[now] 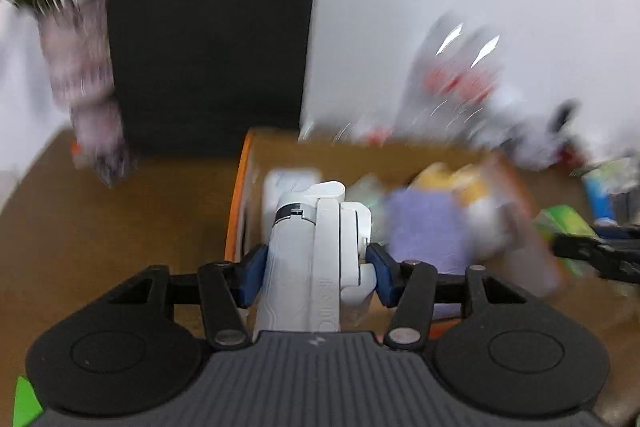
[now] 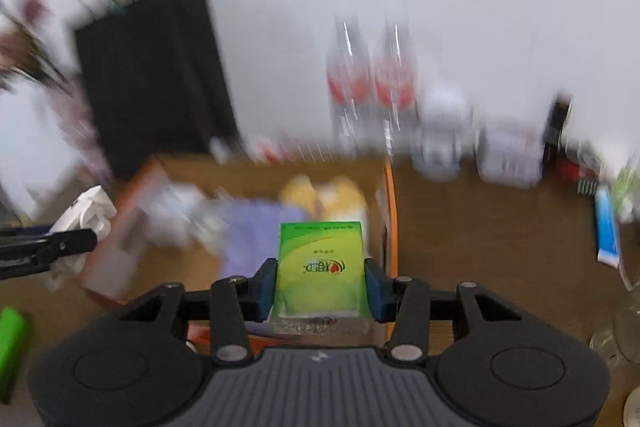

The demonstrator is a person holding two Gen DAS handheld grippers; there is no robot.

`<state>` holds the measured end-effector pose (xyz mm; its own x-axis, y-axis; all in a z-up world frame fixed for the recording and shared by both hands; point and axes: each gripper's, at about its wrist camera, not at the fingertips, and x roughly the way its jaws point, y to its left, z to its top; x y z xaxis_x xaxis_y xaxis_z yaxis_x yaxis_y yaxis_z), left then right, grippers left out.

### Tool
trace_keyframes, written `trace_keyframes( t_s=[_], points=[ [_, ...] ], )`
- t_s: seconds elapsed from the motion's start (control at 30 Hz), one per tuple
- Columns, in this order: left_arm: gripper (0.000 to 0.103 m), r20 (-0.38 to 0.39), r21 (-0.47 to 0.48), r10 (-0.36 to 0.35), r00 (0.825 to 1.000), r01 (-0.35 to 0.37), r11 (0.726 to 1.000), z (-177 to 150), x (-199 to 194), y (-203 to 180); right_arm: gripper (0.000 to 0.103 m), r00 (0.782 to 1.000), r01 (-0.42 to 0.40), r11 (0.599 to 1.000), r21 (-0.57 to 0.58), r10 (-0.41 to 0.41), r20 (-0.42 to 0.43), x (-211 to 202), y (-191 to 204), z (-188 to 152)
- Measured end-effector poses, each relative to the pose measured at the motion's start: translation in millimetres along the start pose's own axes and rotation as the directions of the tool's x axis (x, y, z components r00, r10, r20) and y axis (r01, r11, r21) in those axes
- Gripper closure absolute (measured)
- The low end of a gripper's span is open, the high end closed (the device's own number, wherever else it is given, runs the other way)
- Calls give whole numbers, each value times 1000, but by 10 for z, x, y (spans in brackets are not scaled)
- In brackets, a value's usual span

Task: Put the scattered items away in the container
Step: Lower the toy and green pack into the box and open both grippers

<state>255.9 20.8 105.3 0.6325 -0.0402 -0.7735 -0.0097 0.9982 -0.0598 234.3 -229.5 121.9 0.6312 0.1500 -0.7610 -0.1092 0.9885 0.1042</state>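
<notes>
- Left tongs (image 1: pixel 316 269), at the lower middle of the left wrist view, are clamped from both sides on a white plastic gadget (image 1: pixel 316 247), its blue pads pressing the gadget's flanks.
- Right tongs (image 2: pixel 320 283), lower middle of the right wrist view, are closed on a green tissue packet (image 2: pixel 320 267), held flat between the pads.
- Just beyond both sets of tongs sits the cardboard box (image 2: pixel 390 211) with an orange rim, mid-frame on the brown bench (image 1: pixel 120 227); both held items hang over it.
- Inside the box lie a purple cloth (image 2: pixel 256 227) and something yellow (image 2: pixel 320 193), both blurred.
- Judgement: this is the carry-and-drop step; next, each pair of tongs needs lowering into a free spot and opening.
- Far back stand two clear bottles (image 2: pixel 370 83) with red labels, plus a black panel (image 1: pixel 208 39) at upper left.
</notes>
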Motion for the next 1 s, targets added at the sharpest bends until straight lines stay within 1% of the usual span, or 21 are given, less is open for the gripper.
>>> trace_keyframes(
  t_s=[0.03,0.07,0.1,0.17,0.23,0.27,0.3,0.33,0.37,0.4,0.5,0.57,0.6,0.67,0.73,0.8,0.87,0.9,0.97,1.0],
  points=[
    [49,-41,22,19,999,-18,1000,29,164,-17,59,998,-3,1000,4,3,-69,182,-15,48],
    [49,-60,36,26,998,-24,999,26,277,-22,59,992,4,1000,-1,-4,-129,351,-15,69],
    [49,-71,48,31,997,-28,998,11,371,-22,59,986,24,1000,-12,-25,-165,483,1,75],
    [50,-76,47,50,996,-47,998,-20,536,-7,59,977,80,996,-36,-86,-195,699,58,72],
    [52,-83,37,47,995,-44,998,-49,660,9,59,969,96,995,-42,-103,-226,896,90,74],
    [53,-77,60,58,995,-54,997,-54,676,-31,60,965,102,994,-43,-110,-238,964,89,68],
    [51,-67,81,74,995,-69,994,-56,670,-80,56,965,109,993,-45,-116,-234,999,97,72],
    [43,-61,92,82,995,-76,993,-54,631,-104,52,966,117,992,-40,-123,-227,1001,103,79],
    [37,-56,99,75,996,-69,993,-43,562,-124,46,966,119,993,-25,-122,-228,985,97,89],
    [37,-47,101,59,997,-54,993,-20,488,-138,40,968,110,994,-6,-108,-228,949,83,102],
    [36,-10,92,36,999,-35,995,68,180,-134,38,976,83,996,27,-75,-204,725,34,143],
    [23,-3,84,41,999,-41,996,116,-47,-137,38,979,69,997,38,-61,-196,553,29,162],
    [21,-5,80,44,999,-43,996,132,-153,-135,38,980,62,997,45,-52,-192,469,19,171],
    [8,-9,79,58,998,-57,995,143,-364,-151,36,982,50,997,60,-38,-187,283,10,186],
    [0,26,91,95,995,-97,991,119,-609,-191,33,984,27,997,76,-13,-180,64,22,175],
    [0,58,104,110,992,-115,988,105,-832,-211,29,987,10,997,74,2,-159,-162,53,164],
    [0,73,97,91,993,-98,991,70,-1043,-219,22,993,4,998,63,3,-121,-398,114,141],
    [0,80,88,82,993,-89,992,37,-1133,-216,20,995,2,998,58,4,-102,-506,148,116],
    [0,115,65,56,992,-64,996,-147,-1320,-190,17,999,-10,999,49,13,-53,-710,208,1],
    [0,150,50,33,988,-41,998,-308,-1400,-158,12,1000,-26,999,47,26,-4,-824,232,-122]
  ],
)
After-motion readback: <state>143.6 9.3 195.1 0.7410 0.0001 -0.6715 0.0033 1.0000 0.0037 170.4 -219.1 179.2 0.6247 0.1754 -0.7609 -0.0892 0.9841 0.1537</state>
